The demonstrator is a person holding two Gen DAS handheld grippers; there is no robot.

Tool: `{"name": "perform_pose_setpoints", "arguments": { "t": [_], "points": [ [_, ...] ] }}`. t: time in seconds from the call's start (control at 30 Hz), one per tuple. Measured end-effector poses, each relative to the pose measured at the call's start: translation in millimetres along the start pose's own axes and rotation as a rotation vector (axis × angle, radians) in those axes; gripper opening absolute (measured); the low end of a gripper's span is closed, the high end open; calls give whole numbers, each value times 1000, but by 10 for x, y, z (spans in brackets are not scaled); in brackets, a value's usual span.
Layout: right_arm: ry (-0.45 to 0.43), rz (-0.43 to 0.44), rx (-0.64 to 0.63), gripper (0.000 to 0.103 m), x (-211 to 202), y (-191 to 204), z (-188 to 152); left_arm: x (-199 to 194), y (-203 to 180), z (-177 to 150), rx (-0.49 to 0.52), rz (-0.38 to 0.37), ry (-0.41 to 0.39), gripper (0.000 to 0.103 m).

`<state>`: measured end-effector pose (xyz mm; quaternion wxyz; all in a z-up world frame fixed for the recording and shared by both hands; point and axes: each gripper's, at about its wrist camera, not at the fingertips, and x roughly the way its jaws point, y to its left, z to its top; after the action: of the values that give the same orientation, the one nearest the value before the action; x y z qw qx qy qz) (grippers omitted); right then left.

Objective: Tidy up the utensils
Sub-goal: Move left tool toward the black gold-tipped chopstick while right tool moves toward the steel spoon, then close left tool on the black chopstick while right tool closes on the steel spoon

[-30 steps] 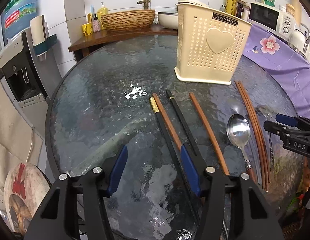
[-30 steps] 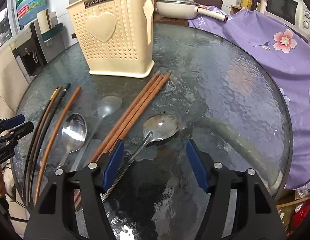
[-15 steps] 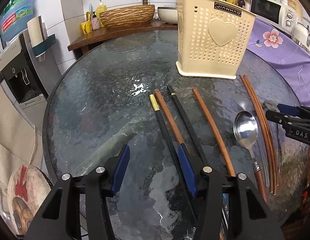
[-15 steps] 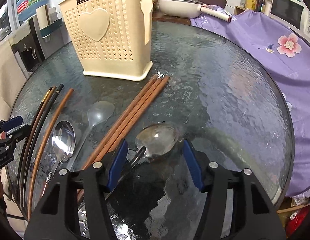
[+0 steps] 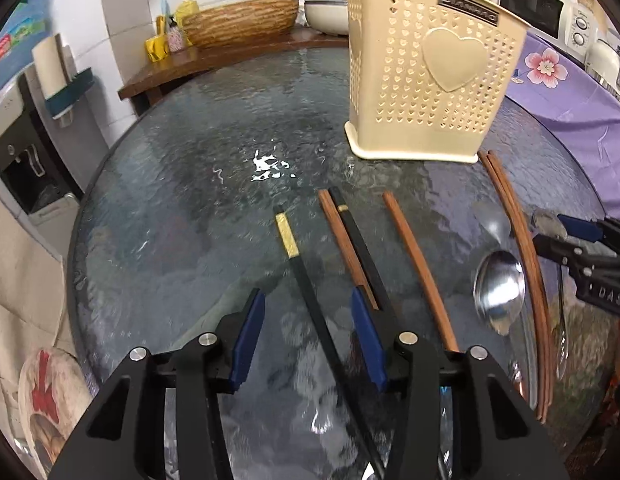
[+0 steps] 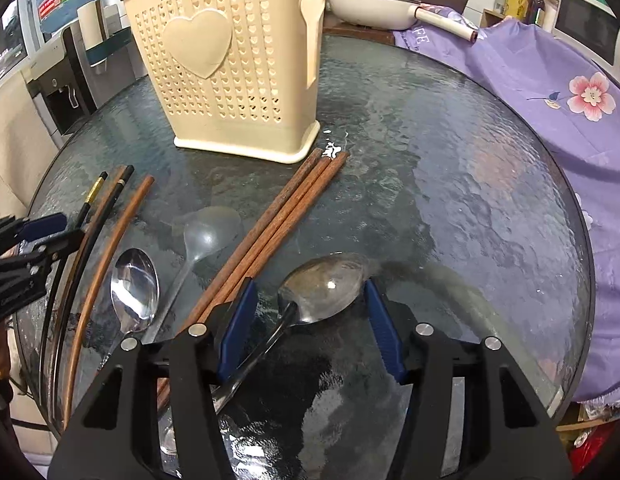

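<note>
lying flat on the round glass table (image 6: 449,184): a black gold-banded chopstick (image 5: 306,276) between the closing, not yet touching jaws of the left gripper (image 5: 308,338), and a large steel spoon (image 6: 321,288), bowl up, between the spread, unpressed jaws of the right gripper (image 6: 308,326). standing upright behind them, a cream heart-perforated holder (image 6: 230,68), with 3 brown chopsticks (image 6: 278,224) ending just beside its base. plenty of bare glass to the far right, up to the rim against the purple cloth (image 6: 549,92).

light: even indoor, moderately bright | glare: you get white hotspots on the glass worktop (image 5: 266,164), small one by the basket (image 6: 246,60) base | shadows: soft, faint | blur: left view smeared on the steel spoon (image 5: 498,292) | distortion: heavy fisheye, your corners vignette black
</note>
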<state>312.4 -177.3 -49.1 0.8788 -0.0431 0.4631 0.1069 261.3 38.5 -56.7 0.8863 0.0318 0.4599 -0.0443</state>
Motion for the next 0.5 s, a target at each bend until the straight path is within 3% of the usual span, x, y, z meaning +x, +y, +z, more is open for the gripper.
{"name": "perform_pose_setpoints", "arguments": {
  "t": [0.3,0.5],
  "points": [
    [81,13,-50,55,105,-4,216,133,62,214,8,-4,45,40],
    [100,-59,-59,59,56,-208,169,130,55,203,18,-3,38,41]
  ]
}}
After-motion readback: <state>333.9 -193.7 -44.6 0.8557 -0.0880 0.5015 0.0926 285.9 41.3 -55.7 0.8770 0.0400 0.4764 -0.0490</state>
